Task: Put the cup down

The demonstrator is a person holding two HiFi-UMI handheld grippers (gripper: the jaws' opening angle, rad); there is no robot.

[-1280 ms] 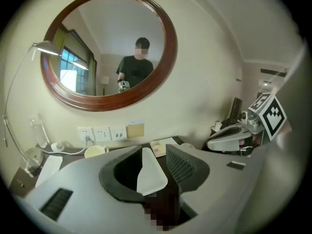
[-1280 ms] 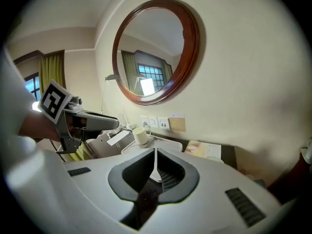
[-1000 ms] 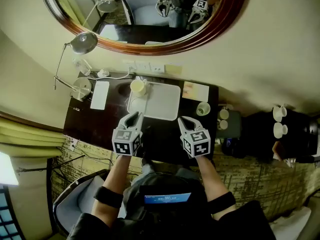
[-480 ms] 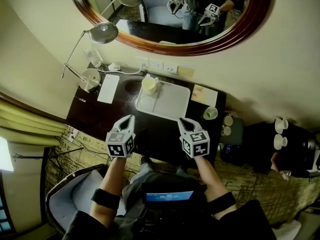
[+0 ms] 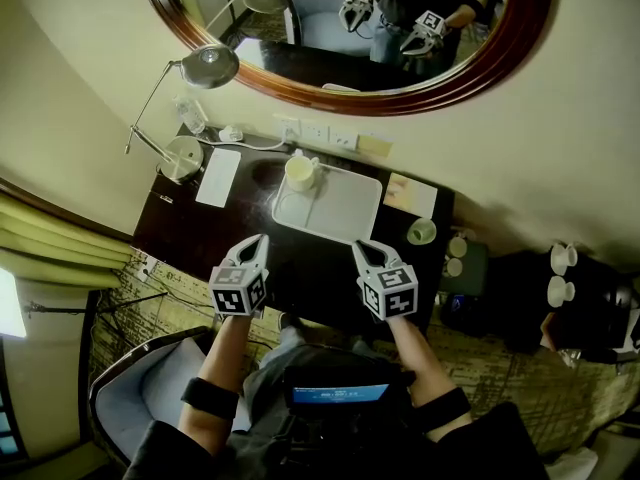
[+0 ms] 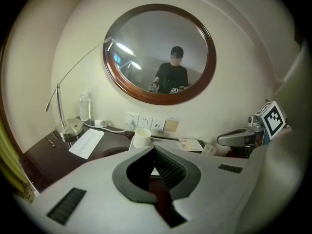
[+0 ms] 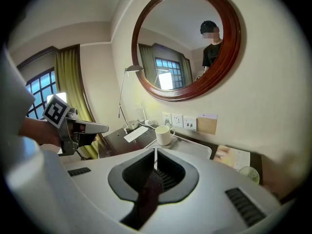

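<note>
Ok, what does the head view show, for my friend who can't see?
A left gripper and a right gripper, both shut and empty, hover over a dark desk's near edge. Beyond them a white cup stands on the corner of a white tray, under a round mirror.

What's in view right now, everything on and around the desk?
mirror: 1, dark wood frame, wall above the desk
desk: 1, dark, against the wall
tray: 1, white, mid-desk
cup: 1, cream, tray's far left corner
lamp: 1, silver, desk's left end
bottle: 1, clear, by the lamp
paper sheet: 1, white, left of tray
wall sockets: 3, white, behind tray
leaflet: 1, pale, right of tray
small glass: 1, greenish, desk's right end
side cups: 2, white, right of desk
left gripper: 1, grey, shut, empty
right gripper: 1, grey, shut, empty
</note>
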